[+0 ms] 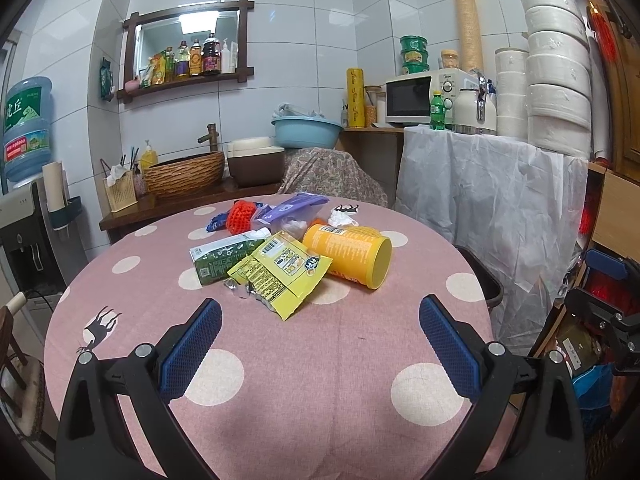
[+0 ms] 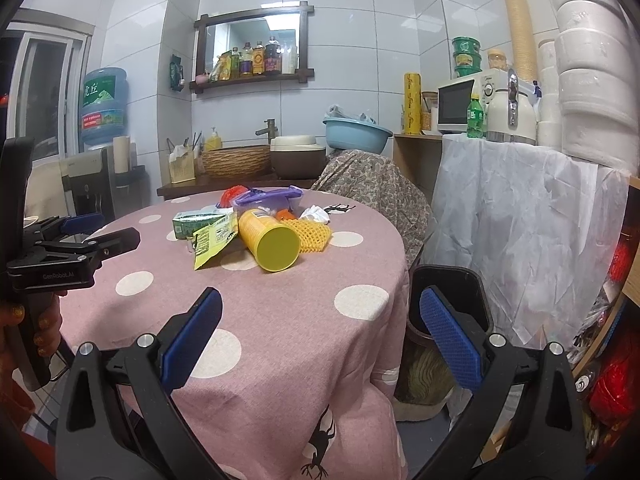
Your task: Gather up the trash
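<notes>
A heap of trash lies at the far middle of the round pink table: a yellow canister on its side, a yellow snack wrapper, a green carton, a purple bag, an orange net and crumpled white paper. My left gripper hovers open over the near cloth, short of the heap. My right gripper is open at the table's right edge, one blue pad over a dark bin on the floor. The canister faces that view, beside yellow foam netting.
A cabinet draped in white plastic stands right of the bin, carrying a microwave, a kettle and stacked white bowls. A covered chair sits behind the table. A counter with a basin and a water dispenser are at the left.
</notes>
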Motion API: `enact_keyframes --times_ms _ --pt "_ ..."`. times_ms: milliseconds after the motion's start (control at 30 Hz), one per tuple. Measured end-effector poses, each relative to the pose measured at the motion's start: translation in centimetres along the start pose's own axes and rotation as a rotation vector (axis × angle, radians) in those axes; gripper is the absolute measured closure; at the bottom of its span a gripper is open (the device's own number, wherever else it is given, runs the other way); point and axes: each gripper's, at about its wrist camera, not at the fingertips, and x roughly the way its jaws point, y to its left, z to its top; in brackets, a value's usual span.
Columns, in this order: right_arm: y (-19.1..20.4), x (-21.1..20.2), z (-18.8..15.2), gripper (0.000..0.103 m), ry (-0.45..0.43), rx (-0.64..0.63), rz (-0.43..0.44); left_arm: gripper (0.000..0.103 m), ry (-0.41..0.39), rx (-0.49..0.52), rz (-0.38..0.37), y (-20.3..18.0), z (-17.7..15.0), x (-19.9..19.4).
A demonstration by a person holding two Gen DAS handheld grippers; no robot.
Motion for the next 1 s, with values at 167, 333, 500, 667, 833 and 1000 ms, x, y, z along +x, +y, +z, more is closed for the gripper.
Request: enact_keyframes --times_ms 167,333,500,667,833,1000 --pt "0.06 0.05 0.12 0.005 0.002 -0.005 0.004 0.005 -0.002 -0.001 -0.002 0.06 -0.01 -0.02" --pt "0.14 0.09 0.14 0.005 0.001 -0.009 0.006 0.005 -0.001 -0.001 -0.003 0.0 -0.11 0.04" --pt "0.16 0.09 0.09 0.005 0.002 -0.009 0.009 0.005 -0.001 0.0 -0.003 -0.01 -0.12 0.05" --pt "0.23 0.08 0.02 0.005 0.004 -0.009 0.008 0.005 -0.002 -0.002 -0.003 0.01 -0.14 0.04" --pt "0.24 0.08 0.02 0.005 0.005 -0.008 0.009 0.005 -0.001 -0.001 -0.001 -0.01 -0.14 0.05" --pt "0.24 0.13 -0.02 0.005 0.008 -0.007 0.011 0.005 0.0 -0.001 -0.001 -0.04 -0.14 0.07"
